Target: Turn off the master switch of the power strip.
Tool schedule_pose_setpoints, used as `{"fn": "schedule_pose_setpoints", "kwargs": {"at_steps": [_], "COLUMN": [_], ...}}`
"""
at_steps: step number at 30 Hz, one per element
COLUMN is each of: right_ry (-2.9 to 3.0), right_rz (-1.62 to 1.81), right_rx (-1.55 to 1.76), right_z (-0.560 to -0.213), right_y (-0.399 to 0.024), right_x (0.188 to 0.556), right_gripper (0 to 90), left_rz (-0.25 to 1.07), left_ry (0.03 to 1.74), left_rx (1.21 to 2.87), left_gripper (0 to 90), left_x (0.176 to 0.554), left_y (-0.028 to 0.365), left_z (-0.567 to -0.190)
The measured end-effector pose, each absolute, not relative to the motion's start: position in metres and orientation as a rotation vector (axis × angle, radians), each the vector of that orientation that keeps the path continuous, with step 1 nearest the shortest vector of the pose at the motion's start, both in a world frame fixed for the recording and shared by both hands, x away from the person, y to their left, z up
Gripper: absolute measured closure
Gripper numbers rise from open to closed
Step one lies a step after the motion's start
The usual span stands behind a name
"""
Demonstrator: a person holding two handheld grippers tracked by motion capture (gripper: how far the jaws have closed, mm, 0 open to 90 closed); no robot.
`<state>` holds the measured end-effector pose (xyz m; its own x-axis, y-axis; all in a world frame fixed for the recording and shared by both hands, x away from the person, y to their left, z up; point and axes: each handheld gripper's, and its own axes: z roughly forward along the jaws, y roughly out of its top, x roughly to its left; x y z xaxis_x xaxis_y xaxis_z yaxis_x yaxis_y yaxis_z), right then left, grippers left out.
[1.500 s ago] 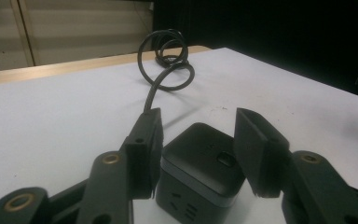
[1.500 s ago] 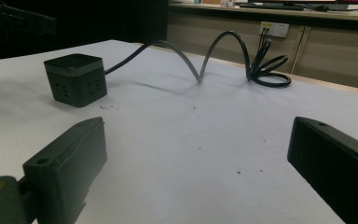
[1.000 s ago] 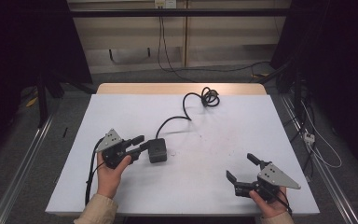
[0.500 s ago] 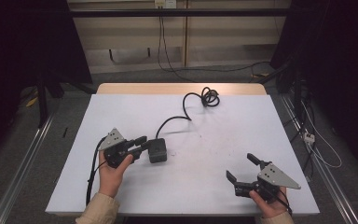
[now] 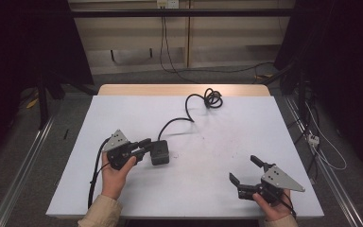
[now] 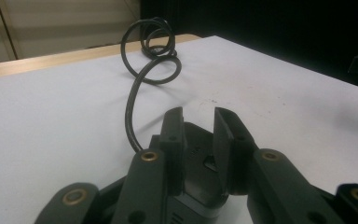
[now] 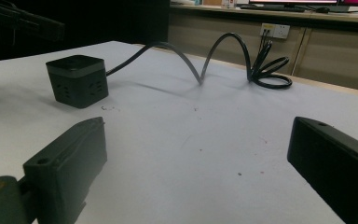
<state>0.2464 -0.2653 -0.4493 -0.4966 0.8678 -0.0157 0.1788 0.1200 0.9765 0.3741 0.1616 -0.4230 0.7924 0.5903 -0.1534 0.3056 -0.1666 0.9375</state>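
Note:
A black cube-shaped power socket (image 5: 160,152) with a grey band lies left of the middle of the white table (image 5: 227,142). Its black cable (image 5: 189,116) loops to a coil (image 5: 212,98) at the far edge. My left gripper (image 5: 144,146) points at the cube's left side. Its jaws have just been closing and keep a narrow gap. In the left gripper view the cube (image 6: 198,149) lies just beyond and below the tips of my left gripper (image 6: 198,116); no pad presses on it. My right gripper (image 5: 243,169) stands wide open near the front right, with nothing in it.
In the right gripper view the cube (image 7: 77,79) and the arching cable (image 7: 214,51) lie ahead of my right gripper (image 7: 196,126). A wooden strip (image 5: 179,90) borders the table's far edge. Metal rails (image 5: 19,175) run along the floor on both sides.
The left gripper's jaws have drawn a little closer together beside the cube. Both hands and the cube have stayed where they were.

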Motion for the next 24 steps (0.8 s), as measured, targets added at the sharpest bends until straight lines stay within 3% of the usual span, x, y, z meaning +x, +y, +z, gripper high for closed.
{"fn": "schedule_pose_setpoints", "kwargs": {"at_steps": [24], "right_ry": [1.783], "right_rz": [1.420], "right_rx": [1.009], "right_z": [-0.4491], "right_y": [-0.2654], "right_x": [0.2463], "right_gripper": [4.3], "left_rz": [0.254], "left_ry": [0.697], "left_rx": [1.783], "left_gripper": [81.2], "left_x": [0.3773], "left_y": [0.1577], "left_z": [-0.4245]}}
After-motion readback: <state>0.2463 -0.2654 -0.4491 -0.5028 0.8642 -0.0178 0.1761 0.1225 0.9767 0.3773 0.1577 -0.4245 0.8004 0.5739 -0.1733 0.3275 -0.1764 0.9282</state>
